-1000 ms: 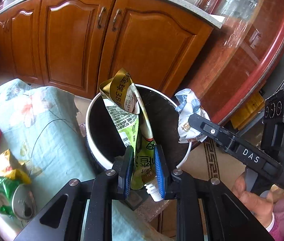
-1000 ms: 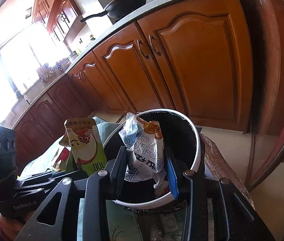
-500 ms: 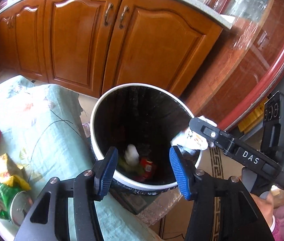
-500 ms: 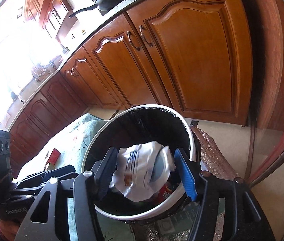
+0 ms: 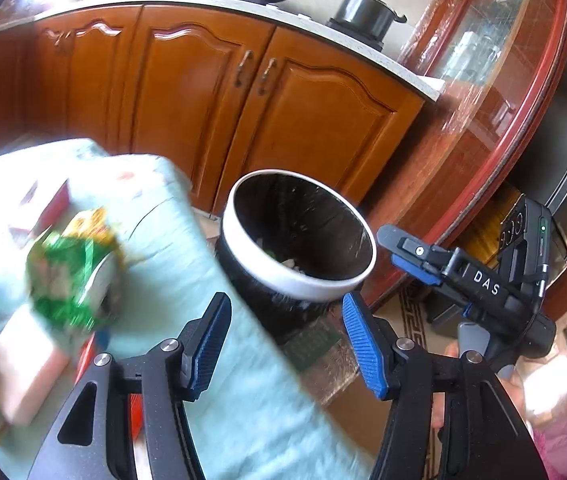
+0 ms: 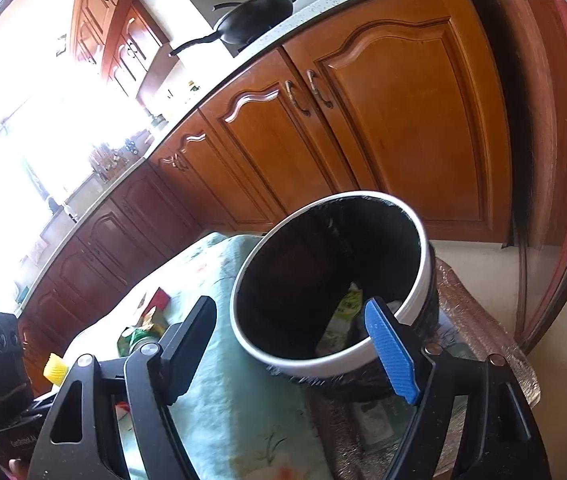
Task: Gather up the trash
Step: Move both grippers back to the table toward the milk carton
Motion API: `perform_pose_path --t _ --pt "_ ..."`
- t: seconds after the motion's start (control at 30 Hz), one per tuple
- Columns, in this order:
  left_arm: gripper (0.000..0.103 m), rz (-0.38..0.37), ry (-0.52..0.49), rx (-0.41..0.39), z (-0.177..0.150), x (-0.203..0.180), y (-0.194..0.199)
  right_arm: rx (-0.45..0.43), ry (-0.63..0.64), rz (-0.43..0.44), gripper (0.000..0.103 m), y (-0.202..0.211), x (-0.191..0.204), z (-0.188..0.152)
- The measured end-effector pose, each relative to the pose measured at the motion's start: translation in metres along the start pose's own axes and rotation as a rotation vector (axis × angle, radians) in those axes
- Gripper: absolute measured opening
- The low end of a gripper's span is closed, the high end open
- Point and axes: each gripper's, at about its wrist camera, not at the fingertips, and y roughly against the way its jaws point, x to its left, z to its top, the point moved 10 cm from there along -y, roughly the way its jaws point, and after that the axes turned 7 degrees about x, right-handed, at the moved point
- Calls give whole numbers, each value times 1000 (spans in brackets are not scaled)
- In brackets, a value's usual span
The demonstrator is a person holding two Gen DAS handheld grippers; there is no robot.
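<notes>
The bin (image 6: 335,364) stands upright beside the cloth-covered worktop (image 6: 243,412), its round mouth facing up. Inside lie a green wrapper (image 6: 343,316) and pale scraps (image 5: 293,264) at the bottom. Both claws are released and empty: the left claw (image 5: 283,344) over the worktop edge, the right claw (image 6: 299,356) just before the bin. A blurred green packet (image 5: 71,276) lies on the worktop.

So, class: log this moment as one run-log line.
left gripper: open, empty | right gripper: open, empty | trash bin: holds wrappers | green wrapper: on table
</notes>
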Motion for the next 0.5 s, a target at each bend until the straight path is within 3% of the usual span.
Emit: perform_pose_path --t 0.5 --pt "58 170 70 -65 -88 74 119 91 58 61 85 -3 76 -86"
